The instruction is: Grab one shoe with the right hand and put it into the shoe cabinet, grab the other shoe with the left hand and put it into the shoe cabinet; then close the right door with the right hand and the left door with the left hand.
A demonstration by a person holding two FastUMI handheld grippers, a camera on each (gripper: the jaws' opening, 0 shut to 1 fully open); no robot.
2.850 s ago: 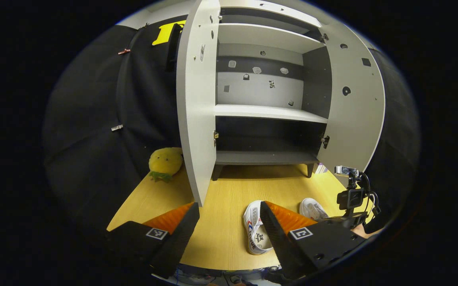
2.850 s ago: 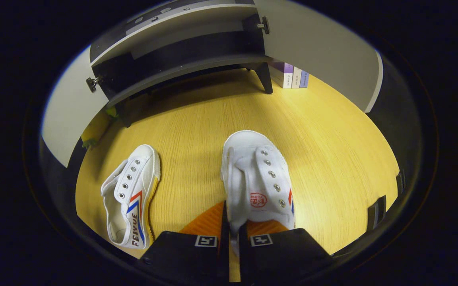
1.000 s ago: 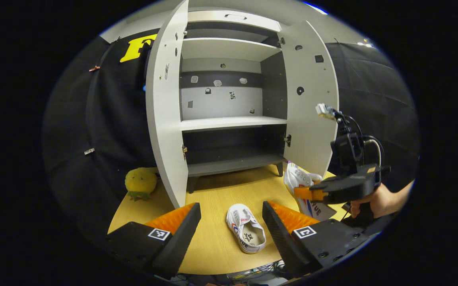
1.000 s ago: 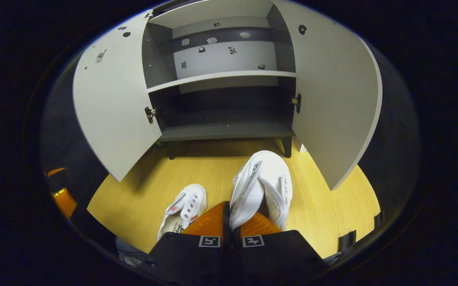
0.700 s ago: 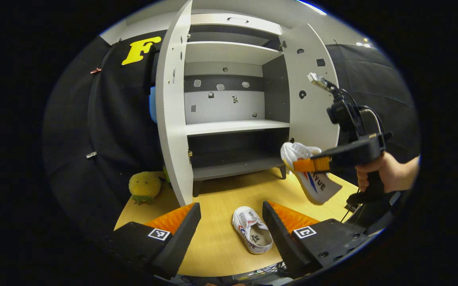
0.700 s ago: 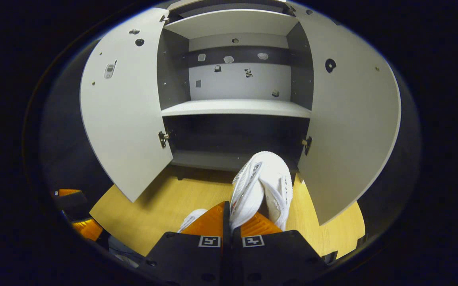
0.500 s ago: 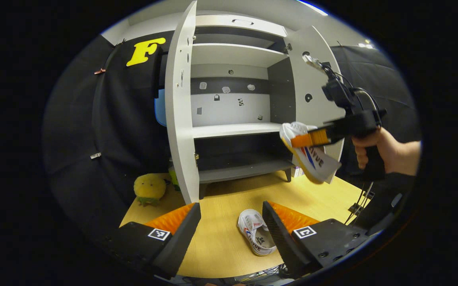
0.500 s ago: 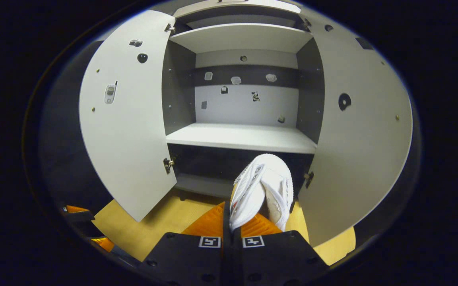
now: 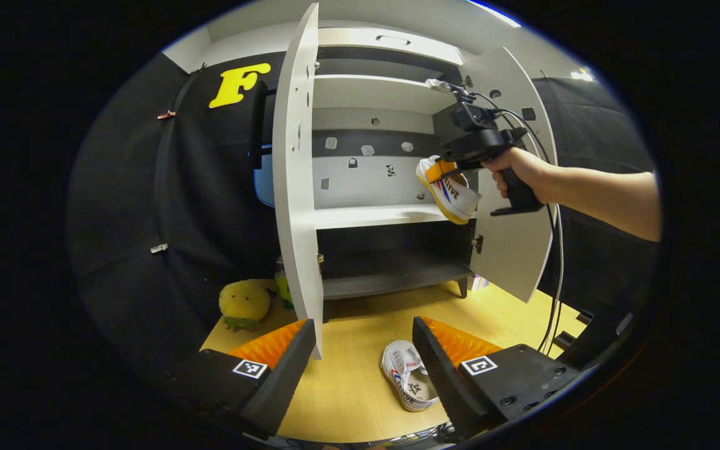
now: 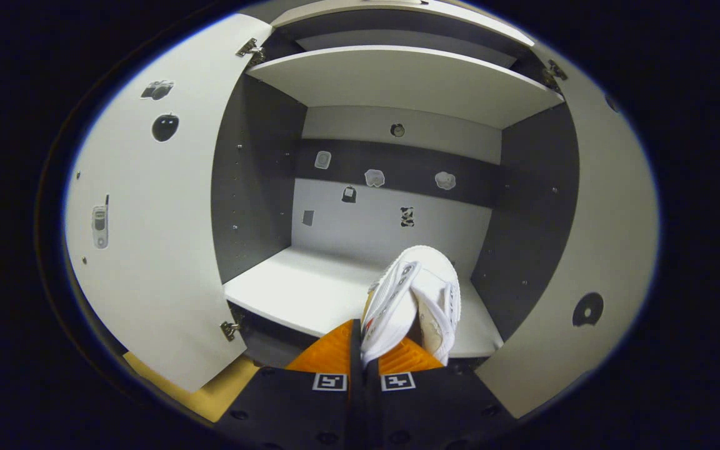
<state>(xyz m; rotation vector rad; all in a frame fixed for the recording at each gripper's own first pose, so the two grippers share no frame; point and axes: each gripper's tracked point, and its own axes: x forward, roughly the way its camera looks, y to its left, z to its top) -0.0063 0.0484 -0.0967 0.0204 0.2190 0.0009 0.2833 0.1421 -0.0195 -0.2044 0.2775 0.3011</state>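
My right gripper (image 10: 365, 350) is shut on the edge of a white canvas shoe (image 10: 416, 300), which it holds in the air just above the front of the cabinet's white middle shelf (image 10: 297, 294). In the left gripper view the same shoe (image 9: 450, 187) hangs by the right door, with a hand (image 9: 519, 172) on the gripper's handle. The other white shoe (image 9: 407, 381) lies on the wooden floor (image 9: 347, 387). It sits between the spread fingers of my left gripper (image 9: 363, 350), which is open and well above it. Both cabinet doors, left (image 9: 294, 187) and right (image 9: 510, 250), stand wide open.
A yellow plush toy (image 9: 244, 303) sits on the floor left of the cabinet, against the black cloth wall. The dark bottom shelf (image 9: 391, 281) holds nothing. A cable (image 9: 554, 300) hangs down from the right gripper beside the right door.
My right gripper has risen and gone forward with the shoe, from bottom-shelf height up to the middle shelf. My left gripper has drifted slightly and stays open.
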